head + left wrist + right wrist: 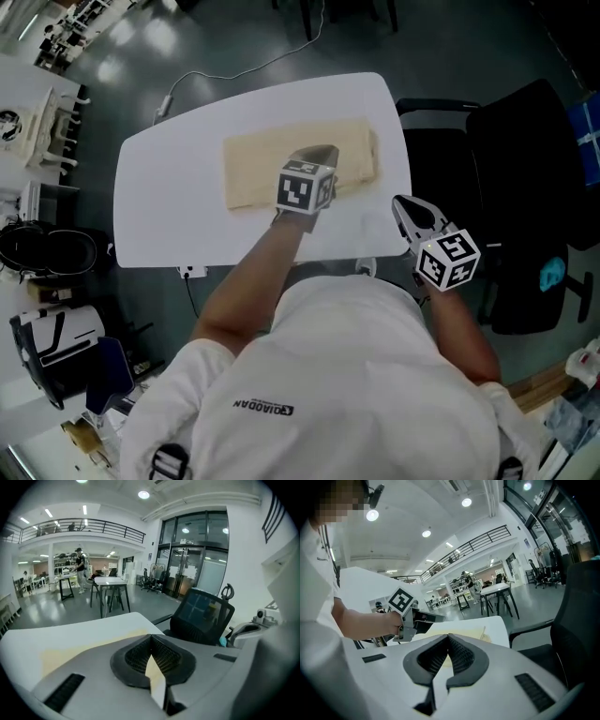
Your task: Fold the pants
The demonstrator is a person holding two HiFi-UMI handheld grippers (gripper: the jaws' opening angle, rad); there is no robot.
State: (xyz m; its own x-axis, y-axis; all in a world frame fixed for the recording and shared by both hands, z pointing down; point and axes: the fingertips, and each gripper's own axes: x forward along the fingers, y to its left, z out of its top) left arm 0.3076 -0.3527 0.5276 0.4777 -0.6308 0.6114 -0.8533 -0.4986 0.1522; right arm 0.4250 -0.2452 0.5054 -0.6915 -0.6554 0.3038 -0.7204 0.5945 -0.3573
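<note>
The pants (272, 169) lie flat in a cream rectangle toward the far side of the white table (159, 216). The left gripper (317, 153) hangs over their near edge, so it and the forearm hide part of the cloth from the head view. The right gripper (398, 202) sits off near the table's right-hand edge, clear of the pants. A black office chair (525, 178) stands just beside that edge, and a cable (234, 70) trails on the dark floor beyond the table. Both pairs of tongs are pressed together at the tips. On the left pair a cream sliver shows in the gap behind the pads, but I can't tell if it is caught cloth. The left gripper view alone shows glass doors (194, 559), black-legged tables (111, 584) and someone standing far off (79, 564). The right gripper view alone shows the other gripper's marker cube (401, 601) side-on, above the pants.
</note>
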